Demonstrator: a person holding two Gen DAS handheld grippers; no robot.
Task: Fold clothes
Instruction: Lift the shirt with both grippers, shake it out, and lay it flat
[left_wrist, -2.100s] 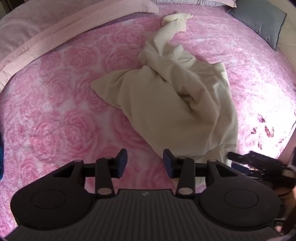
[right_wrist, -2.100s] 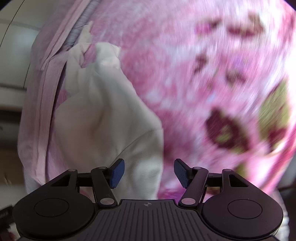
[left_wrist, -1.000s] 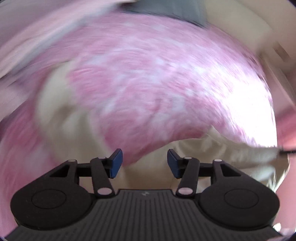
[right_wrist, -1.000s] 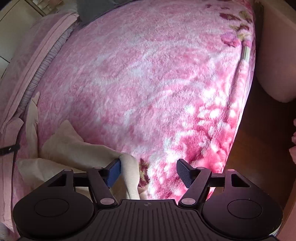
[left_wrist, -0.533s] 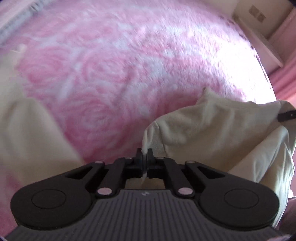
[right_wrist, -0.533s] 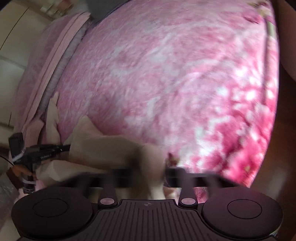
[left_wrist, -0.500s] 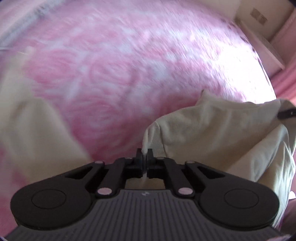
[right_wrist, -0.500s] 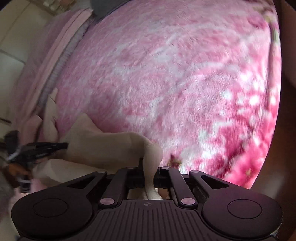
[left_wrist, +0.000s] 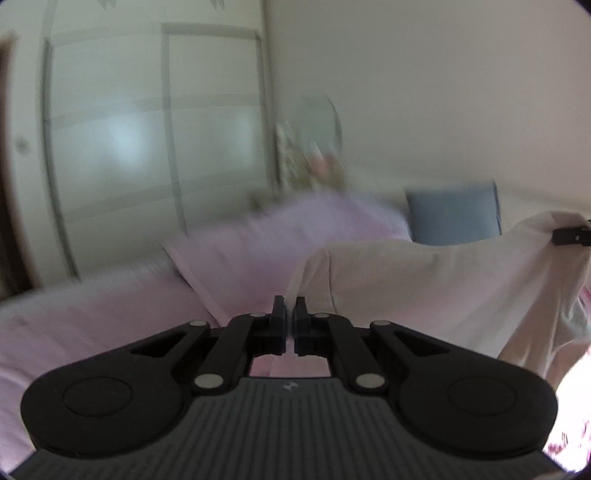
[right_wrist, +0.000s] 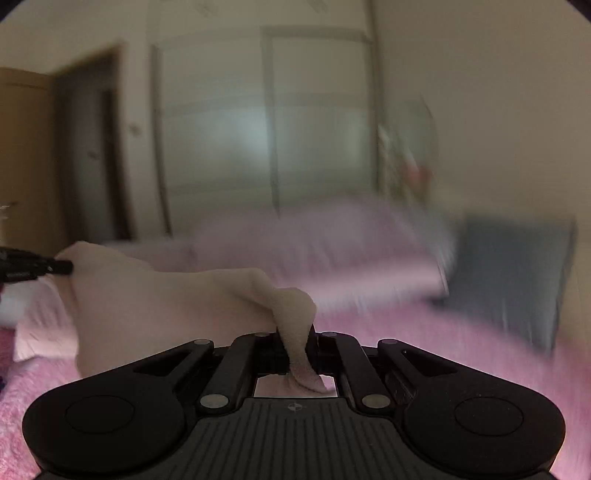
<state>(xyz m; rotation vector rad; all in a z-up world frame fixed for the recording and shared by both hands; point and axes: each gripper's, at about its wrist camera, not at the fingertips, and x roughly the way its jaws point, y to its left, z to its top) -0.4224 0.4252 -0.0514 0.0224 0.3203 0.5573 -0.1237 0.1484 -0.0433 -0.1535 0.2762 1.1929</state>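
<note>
A cream garment (left_wrist: 424, 284) hangs stretched in the air between my two grippers, above the pink rose bedspread (right_wrist: 424, 354). My left gripper (left_wrist: 290, 314) is shut on one edge of the garment; the cloth runs off to the right to the other gripper's tip (left_wrist: 570, 236). My right gripper (right_wrist: 295, 343) is shut on a bunched corner of the garment (right_wrist: 155, 306), which spans left to the left gripper's tip (right_wrist: 37, 269). Both views are blurred.
A pink pillow and folded pink blanket (left_wrist: 280, 243) lie at the head of the bed. A grey-blue cushion (right_wrist: 513, 277) leans at the right. A wardrobe with glass sliding doors (left_wrist: 147, 147) stands behind, with a brown door (right_wrist: 85, 155) at left.
Both grippers have lifted the garment off the bed and tilted up, so the views now face the wardrobe and wall instead of the bedspread. Both stay shut on the cloth.
</note>
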